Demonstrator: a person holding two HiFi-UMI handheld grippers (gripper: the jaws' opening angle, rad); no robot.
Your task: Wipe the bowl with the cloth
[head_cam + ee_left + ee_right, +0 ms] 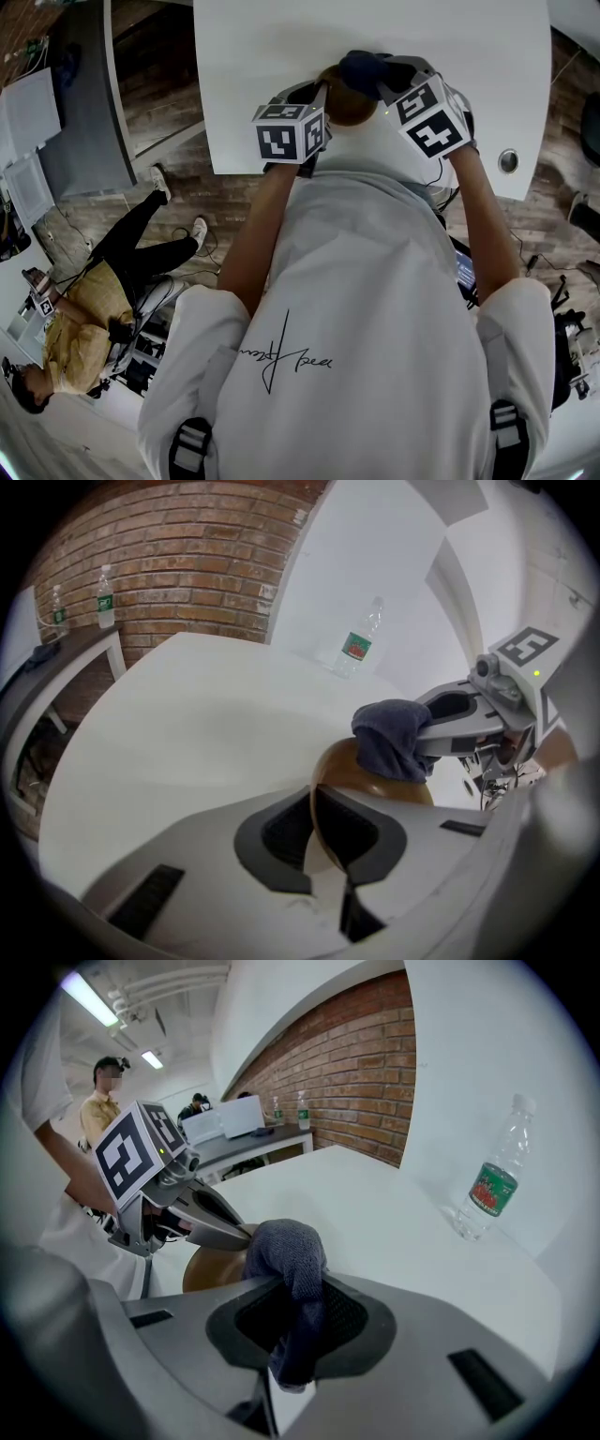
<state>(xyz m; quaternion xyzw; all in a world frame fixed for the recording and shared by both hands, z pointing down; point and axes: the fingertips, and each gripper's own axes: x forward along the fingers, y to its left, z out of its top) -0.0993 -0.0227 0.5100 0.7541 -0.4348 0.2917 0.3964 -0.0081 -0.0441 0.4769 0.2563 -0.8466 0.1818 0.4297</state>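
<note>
Bowl [375,782]: brown, glossy, round; kept over the white tabletop [187,724] near its front edge.
Cloth [289,1258]: dark blue-grey terry, bunched end pressed against the bowl.
Left gripper [328,816]: narrowed onto the bowl's rim.
Right gripper [292,1309]: closed on the cloth.
Bottle [491,1185]: clear plastic, green-labelled, stood upright, well apart.

Bowl [349,108] partly hidden under cloth [367,67] from above; bottle [357,647] label print too small to read
</note>
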